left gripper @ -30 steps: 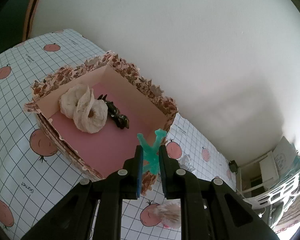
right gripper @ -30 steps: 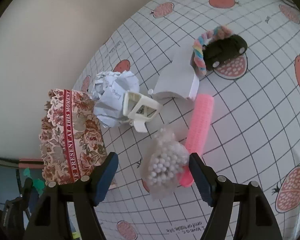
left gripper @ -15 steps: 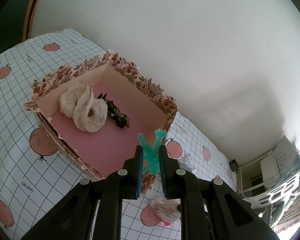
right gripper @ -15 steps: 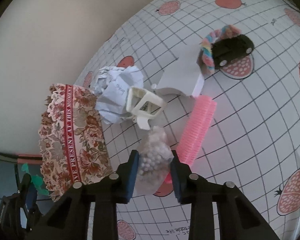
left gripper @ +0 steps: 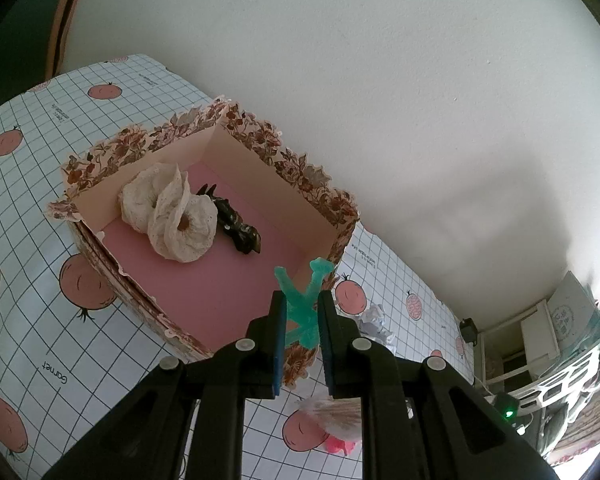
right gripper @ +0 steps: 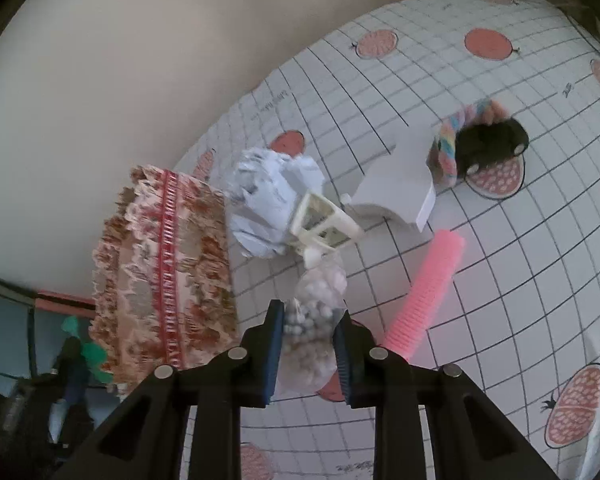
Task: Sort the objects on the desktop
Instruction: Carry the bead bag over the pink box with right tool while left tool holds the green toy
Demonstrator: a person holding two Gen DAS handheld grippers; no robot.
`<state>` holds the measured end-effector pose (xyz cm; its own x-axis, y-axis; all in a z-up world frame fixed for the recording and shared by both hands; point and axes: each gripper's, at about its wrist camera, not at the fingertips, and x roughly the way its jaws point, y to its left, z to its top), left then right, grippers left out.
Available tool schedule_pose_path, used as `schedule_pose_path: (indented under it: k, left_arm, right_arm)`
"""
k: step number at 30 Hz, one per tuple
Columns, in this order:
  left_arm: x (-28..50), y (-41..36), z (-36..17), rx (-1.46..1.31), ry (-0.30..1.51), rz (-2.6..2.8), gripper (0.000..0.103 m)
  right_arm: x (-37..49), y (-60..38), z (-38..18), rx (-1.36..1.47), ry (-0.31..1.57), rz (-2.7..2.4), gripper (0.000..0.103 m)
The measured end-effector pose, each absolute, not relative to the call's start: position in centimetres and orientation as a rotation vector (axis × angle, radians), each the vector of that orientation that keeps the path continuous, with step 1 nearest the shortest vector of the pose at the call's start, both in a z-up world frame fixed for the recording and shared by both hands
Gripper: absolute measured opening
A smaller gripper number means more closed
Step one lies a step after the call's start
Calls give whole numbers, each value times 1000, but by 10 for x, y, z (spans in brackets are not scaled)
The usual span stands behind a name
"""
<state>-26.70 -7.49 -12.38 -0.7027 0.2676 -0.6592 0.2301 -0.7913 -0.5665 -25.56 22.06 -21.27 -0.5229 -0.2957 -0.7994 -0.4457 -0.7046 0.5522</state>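
My left gripper (left gripper: 302, 300) is shut on a teal plastic figure (left gripper: 303, 300) and holds it over the near right corner of the open floral box (left gripper: 204, 132). The box's pink floor holds a cream lace scrunchie (left gripper: 168, 212) and a dark hair clip (left gripper: 236, 228). My right gripper (right gripper: 307, 320) is shut on a clear bag of white beads (right gripper: 314, 312), lifted a little off the table. The floral box (right gripper: 164, 276) lies to its left, and the pink hair roller (right gripper: 428, 292) to its right.
In the right wrist view: crumpled paper (right gripper: 268, 196), a cream plastic frame (right gripper: 322, 224), a white card block (right gripper: 396, 184), a rainbow scrunchie (right gripper: 452, 148) and a black toy car (right gripper: 492, 144) on the pomegranate tablecloth (right gripper: 520, 260). A wall runs behind the table.
My right gripper has closed on the bead bag and raised it, moving up and back. My left gripper has barely moved with the teal figure.
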Motion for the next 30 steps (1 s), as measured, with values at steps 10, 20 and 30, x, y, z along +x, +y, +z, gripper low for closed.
schedule_pose_path:
  k: [10, 20, 30]
  left_arm:
    - [-265, -78, -116, -1168, -996, 2721, 16]
    - [-258, -86, -101, -1078, -985, 2766, 16]
    - [-255, -103, -100, -1045, -1016, 2798, 16]
  right_arm:
    - [-263, 223, -131, -1129, 1061, 2720, 25]
    - [-259, 207, -89, -889, 1050, 2921, 25]
    - [-274, 175, -104, -992, 1056, 2976, 25]
